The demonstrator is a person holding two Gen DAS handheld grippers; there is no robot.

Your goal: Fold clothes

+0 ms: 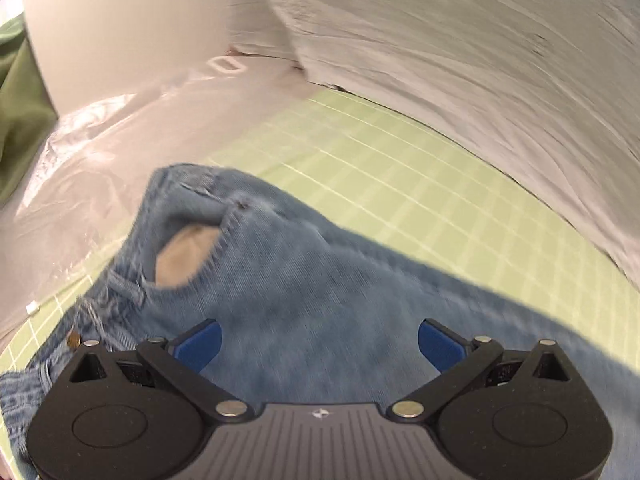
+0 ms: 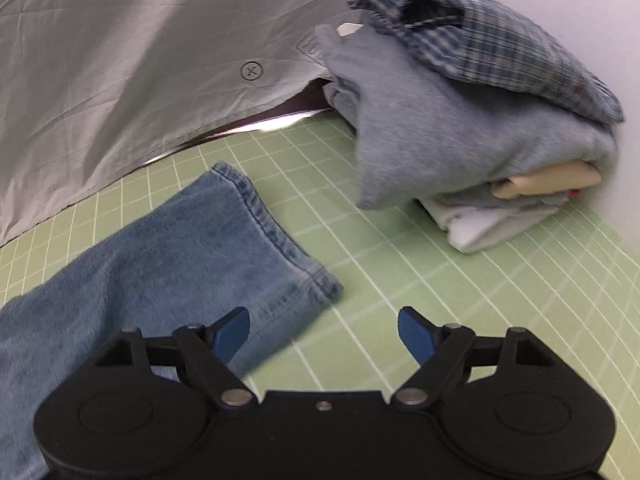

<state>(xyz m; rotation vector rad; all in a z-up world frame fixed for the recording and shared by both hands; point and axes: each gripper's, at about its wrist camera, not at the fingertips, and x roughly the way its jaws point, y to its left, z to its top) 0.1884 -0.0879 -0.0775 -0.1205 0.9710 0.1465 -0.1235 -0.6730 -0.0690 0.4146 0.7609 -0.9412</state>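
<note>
Blue jeans (image 1: pixel 288 280) lie on a green gridded mat (image 1: pixel 400 184). The left wrist view shows their waist end, with a front pocket gaping over tan lining (image 1: pixel 186 254) and a brass button at the left. My left gripper (image 1: pixel 320 342) hovers open over the denim below that pocket, nothing between its blue pads. In the right wrist view a jeans leg (image 2: pixel 168 252) ends in a stitched hem (image 2: pixel 276 236). My right gripper (image 2: pixel 324 332) is open just in front of the hem's near corner, its left pad over denim, its right pad over the mat (image 2: pixel 460 280).
A stack of folded clothes (image 2: pixel 460 136) topped by a blue plaid shirt (image 2: pixel 480 28) sits at the mat's far right. Grey-white sheeting (image 2: pixel 140 60) borders the mat's far edge. Clear plastic (image 1: pixel 100 128) and green fabric (image 1: pixel 20 100) lie at the left.
</note>
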